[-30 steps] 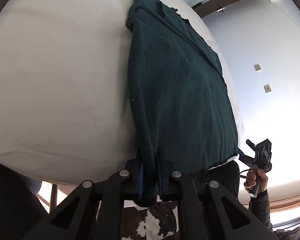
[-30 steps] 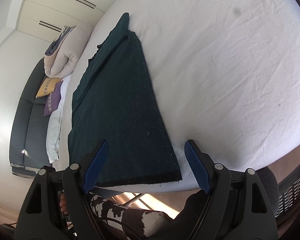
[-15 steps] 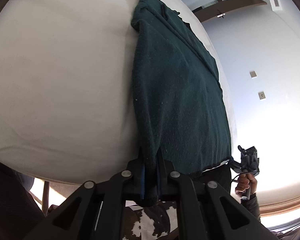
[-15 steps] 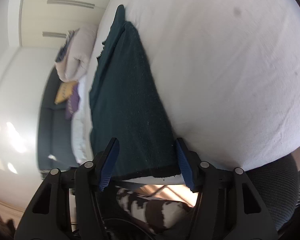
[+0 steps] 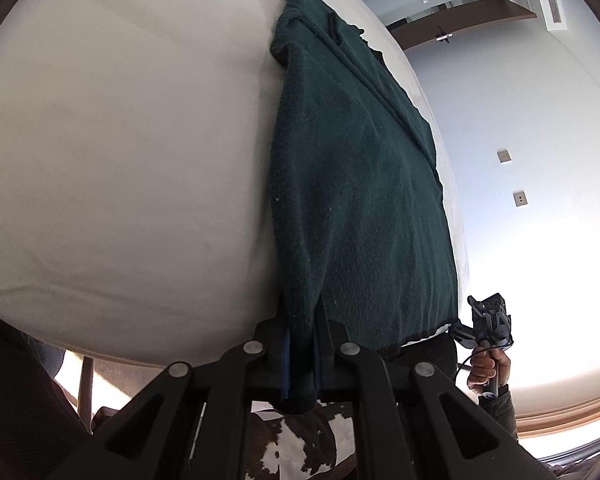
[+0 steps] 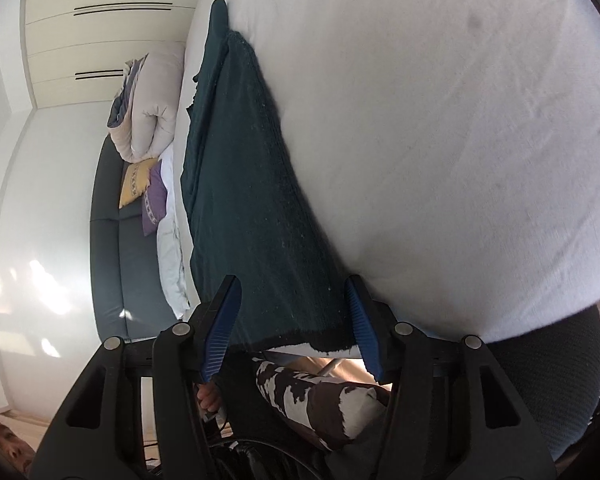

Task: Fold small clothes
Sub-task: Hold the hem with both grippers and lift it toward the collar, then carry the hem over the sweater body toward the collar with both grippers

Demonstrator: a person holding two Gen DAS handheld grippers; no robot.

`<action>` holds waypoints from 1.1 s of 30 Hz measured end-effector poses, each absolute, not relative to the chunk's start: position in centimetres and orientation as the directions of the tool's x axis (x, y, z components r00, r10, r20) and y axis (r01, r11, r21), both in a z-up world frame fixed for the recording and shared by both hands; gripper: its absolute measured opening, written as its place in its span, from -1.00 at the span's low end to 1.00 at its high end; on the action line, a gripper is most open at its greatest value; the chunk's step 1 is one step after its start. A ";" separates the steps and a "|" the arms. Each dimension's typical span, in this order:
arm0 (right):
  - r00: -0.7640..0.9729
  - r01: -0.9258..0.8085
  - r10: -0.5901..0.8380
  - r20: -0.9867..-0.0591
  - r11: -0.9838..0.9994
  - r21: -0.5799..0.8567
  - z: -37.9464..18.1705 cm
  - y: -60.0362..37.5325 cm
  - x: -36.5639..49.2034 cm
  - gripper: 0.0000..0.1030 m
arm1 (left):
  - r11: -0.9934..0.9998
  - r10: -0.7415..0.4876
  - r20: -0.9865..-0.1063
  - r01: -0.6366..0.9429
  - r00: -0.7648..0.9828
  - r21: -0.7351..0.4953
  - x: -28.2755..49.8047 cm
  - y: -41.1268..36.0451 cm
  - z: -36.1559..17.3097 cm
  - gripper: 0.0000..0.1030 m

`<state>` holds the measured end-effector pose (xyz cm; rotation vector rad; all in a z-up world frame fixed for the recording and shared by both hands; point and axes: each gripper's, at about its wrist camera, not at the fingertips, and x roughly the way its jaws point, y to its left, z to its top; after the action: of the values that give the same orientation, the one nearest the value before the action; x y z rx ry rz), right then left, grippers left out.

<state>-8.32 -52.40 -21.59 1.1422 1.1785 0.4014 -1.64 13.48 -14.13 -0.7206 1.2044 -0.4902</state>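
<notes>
Left wrist: left hand-held gripper (image 5: 300,354) clamped on sweater (image 5: 364,200) hem at bed (image 5: 120,160) edge; right hand-held gripper (image 6: 292,324) apart, straddling other corner, no grip; fold-over pending.

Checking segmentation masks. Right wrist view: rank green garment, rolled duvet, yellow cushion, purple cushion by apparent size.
1. green garment, though it lies nearest the camera.
2. rolled duvet.
3. yellow cushion and purple cushion: look alike, no ranking.
</notes>
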 end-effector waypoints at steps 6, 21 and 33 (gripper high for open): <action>0.471 0.282 0.743 -0.475 0.383 0.880 -22.3 -53.4 -9.6 -0.61 | 0.679 -0.693 -0.655 -0.035 0.300 -0.734 -1.9 13.8 -14.2 -0.86; 0.586 0.189 0.637 -0.501 0.494 0.849 -17.3 -52.1 -10.5 -0.89 | 0.632 -0.710 -0.595 -0.033 0.377 -0.774 -3.1 14.7 -12.6 -0.88; 0.639 0.138 0.618 -0.458 0.494 0.859 -14.3 -52.0 -10.5 -0.89 | 0.514 -0.766 -0.474 -0.030 0.435 -0.857 -3.2 15.3 -11.4 -0.89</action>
<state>-10.48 -52.03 -14.32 1.0378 0.8575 0.3393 -3.20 15.29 -11.44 -0.9336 1.0302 -0.5519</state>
